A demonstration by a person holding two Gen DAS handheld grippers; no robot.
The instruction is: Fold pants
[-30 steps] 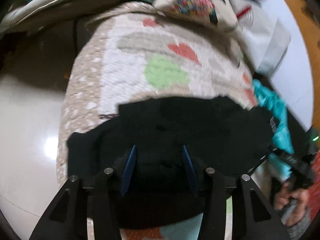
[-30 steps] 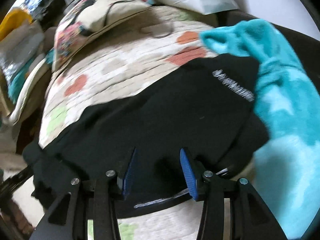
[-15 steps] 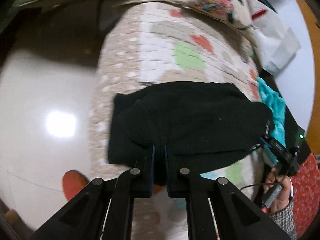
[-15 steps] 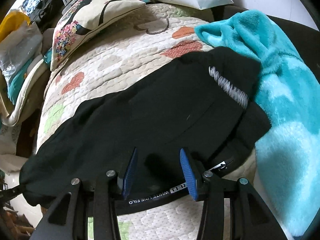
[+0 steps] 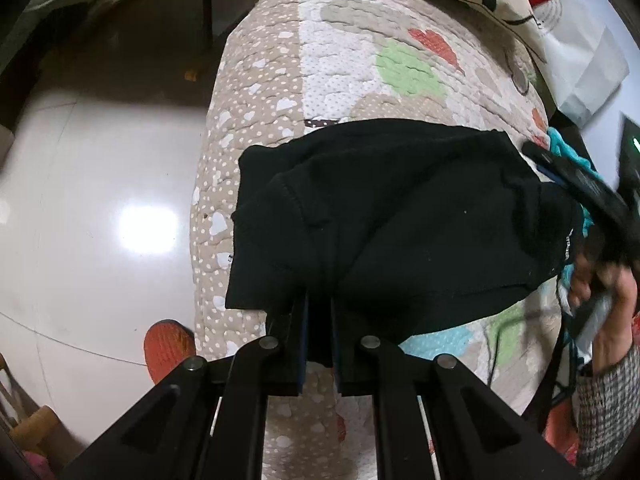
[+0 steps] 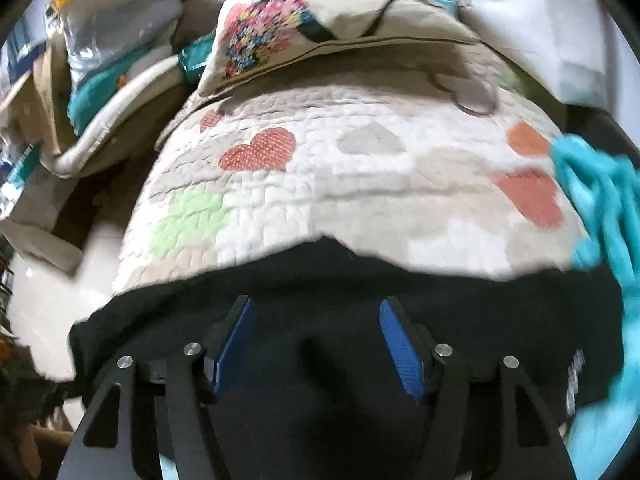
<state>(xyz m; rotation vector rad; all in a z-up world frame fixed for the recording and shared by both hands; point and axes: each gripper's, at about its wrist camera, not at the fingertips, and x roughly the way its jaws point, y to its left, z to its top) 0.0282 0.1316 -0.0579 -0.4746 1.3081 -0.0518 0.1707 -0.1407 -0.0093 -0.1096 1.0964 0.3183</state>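
Black pants (image 5: 420,220) lie folded in a bundle across a quilted cover with hearts (image 5: 360,56). My left gripper (image 5: 319,300) is shut on the near edge of the pants. My right gripper (image 6: 316,320) is open and hovers right over the pants (image 6: 360,280), nothing between its blue pads (image 6: 394,344). In the left wrist view the right gripper (image 5: 572,176) shows at the right end of the pants, held by a hand (image 5: 608,304).
A turquoise fleece blanket (image 6: 600,192) lies at the right of the pants. A floral cushion (image 6: 288,16) and bags (image 6: 112,12) sit at the back. The cover's left edge drops to a glossy tiled floor (image 5: 100,200). An orange slipper (image 5: 168,344) lies there.
The left gripper stays shut on the pants' edge and has pulled back a little. The right gripper has swung up over the pants, still open.
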